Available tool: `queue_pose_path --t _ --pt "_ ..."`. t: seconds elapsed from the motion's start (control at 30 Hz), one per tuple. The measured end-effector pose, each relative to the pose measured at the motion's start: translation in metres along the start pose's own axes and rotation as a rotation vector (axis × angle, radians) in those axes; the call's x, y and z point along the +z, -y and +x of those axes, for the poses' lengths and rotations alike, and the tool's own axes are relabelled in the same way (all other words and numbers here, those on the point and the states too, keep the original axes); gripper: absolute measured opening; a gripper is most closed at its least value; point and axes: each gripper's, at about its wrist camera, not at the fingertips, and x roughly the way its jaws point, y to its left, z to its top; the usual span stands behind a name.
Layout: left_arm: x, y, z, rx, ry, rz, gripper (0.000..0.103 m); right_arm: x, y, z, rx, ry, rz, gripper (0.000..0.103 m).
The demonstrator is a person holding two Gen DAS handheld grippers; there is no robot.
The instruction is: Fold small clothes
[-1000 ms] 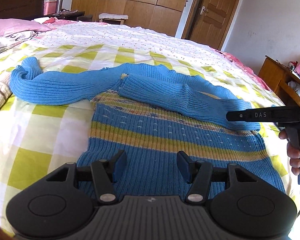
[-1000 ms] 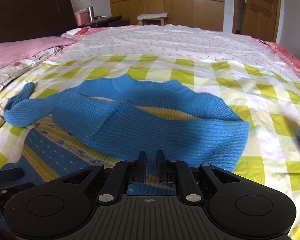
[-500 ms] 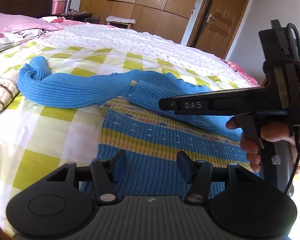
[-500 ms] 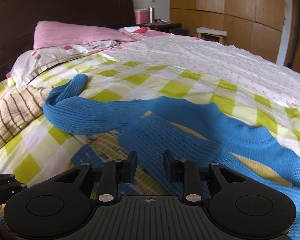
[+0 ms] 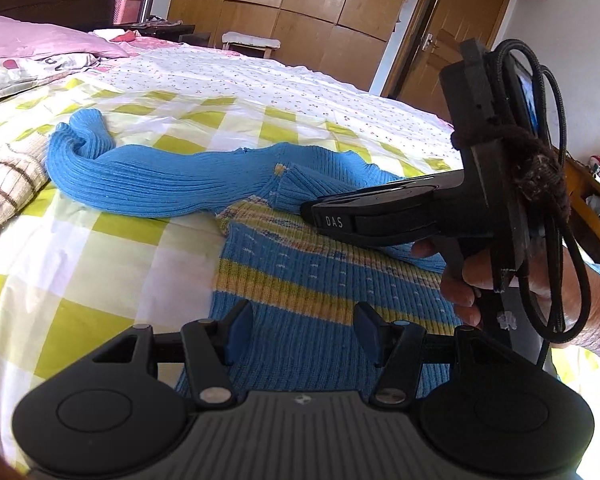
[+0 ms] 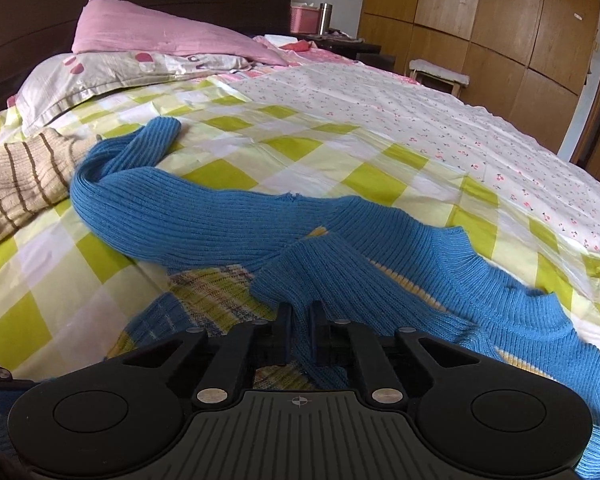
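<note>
A small blue knit sweater (image 5: 320,280) with yellow stripes lies on the checked bedspread. Its left sleeve (image 5: 140,180) stretches out to the left; it also shows in the right wrist view (image 6: 180,220). The other sleeve (image 6: 360,280) is folded across the chest. My left gripper (image 5: 302,328) is open and empty, just above the sweater's lower hem. My right gripper (image 6: 300,320) is shut on the folded sleeve's cloth. It shows from the side in the left wrist view (image 5: 328,220), over the sweater's chest.
A beige striped garment (image 6: 16,184) lies at the bed's left edge, beside the outstretched sleeve's cuff. Pink pillows (image 6: 160,36) lie at the headboard. A bedside table (image 5: 596,208) stands to the right. Wardrobes (image 6: 500,20) and a door stand behind.
My right gripper swung left across the sweater, opened slightly, then closed on the folded sleeve. The left gripper stayed open over the hem.
</note>
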Motion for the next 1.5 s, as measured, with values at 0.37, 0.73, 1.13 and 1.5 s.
queue_pose_path --t 0.37,0.73,1.13,1.5 --pt "0.012 -0.03 -0.01 0.093 0.078 -0.109 0.061 0.0 0.007 -0.005 0.076 -0.002 0.108 0.018" --pt "0.064 -0.095 -0.024 0.336 0.204 -0.088 0.061 -0.01 -0.001 -0.029 0.131 0.051 0.172 0.017" --pt "0.135 -0.168 0.026 0.391 0.135 -0.109 0.059 -0.02 -0.01 -0.025 0.18 0.049 0.223 0.017" --pt "0.15 -0.181 0.078 0.434 -0.053 -0.094 0.033 -0.017 -0.007 -0.027 0.199 0.052 0.279 0.017"
